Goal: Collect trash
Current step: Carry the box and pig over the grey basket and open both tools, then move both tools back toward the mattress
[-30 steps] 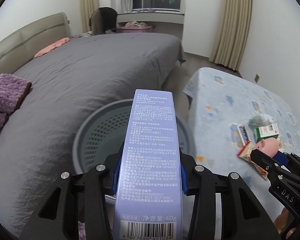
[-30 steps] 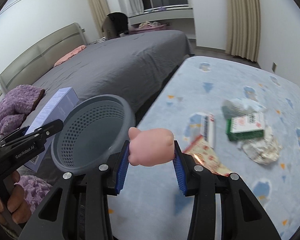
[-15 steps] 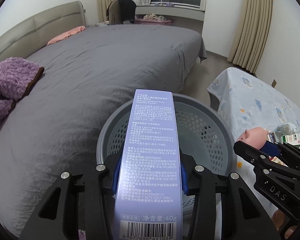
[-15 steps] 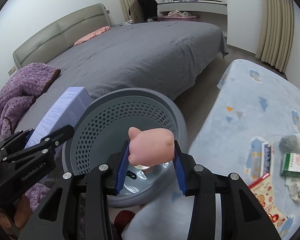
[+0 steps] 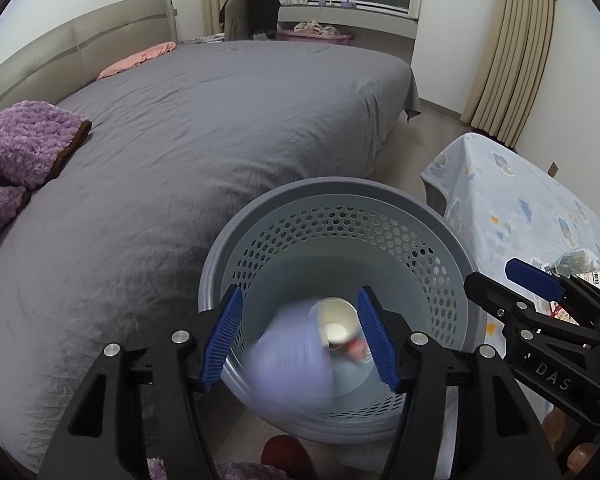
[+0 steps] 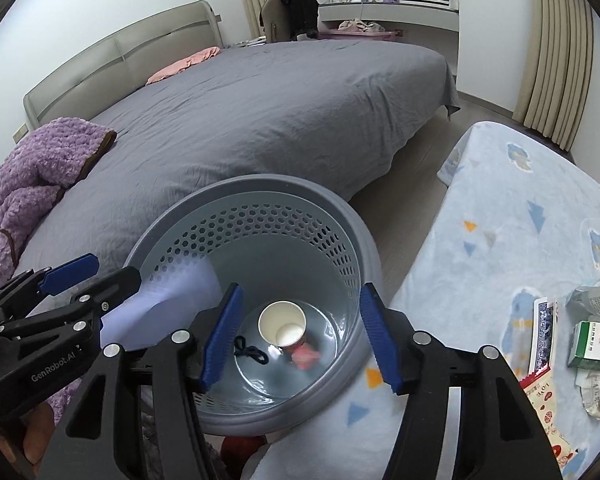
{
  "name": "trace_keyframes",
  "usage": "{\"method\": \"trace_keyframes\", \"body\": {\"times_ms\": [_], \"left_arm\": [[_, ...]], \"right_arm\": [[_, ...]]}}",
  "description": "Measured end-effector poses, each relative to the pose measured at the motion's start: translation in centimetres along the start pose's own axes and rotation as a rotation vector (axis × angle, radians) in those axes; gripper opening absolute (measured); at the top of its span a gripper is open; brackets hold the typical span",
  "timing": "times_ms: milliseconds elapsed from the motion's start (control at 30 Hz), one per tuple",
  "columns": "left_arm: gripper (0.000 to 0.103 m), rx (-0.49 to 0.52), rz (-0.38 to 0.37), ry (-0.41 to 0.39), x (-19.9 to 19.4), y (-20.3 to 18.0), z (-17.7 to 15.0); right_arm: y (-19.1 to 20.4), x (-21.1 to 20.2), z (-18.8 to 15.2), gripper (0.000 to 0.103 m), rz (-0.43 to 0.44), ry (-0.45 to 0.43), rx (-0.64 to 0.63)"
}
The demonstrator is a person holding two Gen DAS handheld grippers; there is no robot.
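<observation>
A grey perforated bin point(image 5: 340, 200) point(image 6: 260, 188) stands between the bed and a low table. My left gripper point(image 5: 300, 336) is open right over it; the lilac box point(image 5: 288, 360) shows as a blur dropping into the bin, and also in the right wrist view point(image 6: 172, 292). My right gripper point(image 6: 300, 336) is open over the bin. The pink pig toy point(image 6: 306, 356) lies on the bin's bottom next to a paper cup point(image 6: 282, 324) and a black cord point(image 6: 250, 350).
A grey bed point(image 5: 204, 128) with a purple blanket point(image 5: 16, 148) lies to the left. The low table with a blue patterned cloth point(image 6: 508, 232) holds a green-white box point(image 6: 596, 344), crumpled paper point(image 6: 592, 300), a card packet point(image 6: 544, 332) and a red wrapper point(image 6: 544, 400).
Both grippers moved over the bin and opened. The lilac box left my left gripper and is falling. The pink pig left my right gripper and lies in the bin.
</observation>
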State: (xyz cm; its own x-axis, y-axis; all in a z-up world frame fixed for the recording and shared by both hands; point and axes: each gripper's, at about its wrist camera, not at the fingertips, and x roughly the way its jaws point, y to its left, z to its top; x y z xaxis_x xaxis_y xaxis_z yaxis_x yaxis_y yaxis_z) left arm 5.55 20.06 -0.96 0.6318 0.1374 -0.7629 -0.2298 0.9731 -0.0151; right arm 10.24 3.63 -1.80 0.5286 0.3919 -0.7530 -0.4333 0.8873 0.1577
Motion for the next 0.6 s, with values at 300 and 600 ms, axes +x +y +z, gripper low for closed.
{"method": "trace_keyframes", "body": {"times_ms": [300, 600], "left_arm": [[0.064, -0.009, 0.02, 0.002, 0.08, 0.21, 0.07], [0.068, -0.011, 0.032, -0.002, 0.03, 0.19, 0.02]], "right_arm": [[-0.07, 0.1, -0.33, 0.058, -0.007, 0.004, 0.006], [-0.21, 0.03, -0.6, 0.058, -0.006, 0.008, 0.018]]}}
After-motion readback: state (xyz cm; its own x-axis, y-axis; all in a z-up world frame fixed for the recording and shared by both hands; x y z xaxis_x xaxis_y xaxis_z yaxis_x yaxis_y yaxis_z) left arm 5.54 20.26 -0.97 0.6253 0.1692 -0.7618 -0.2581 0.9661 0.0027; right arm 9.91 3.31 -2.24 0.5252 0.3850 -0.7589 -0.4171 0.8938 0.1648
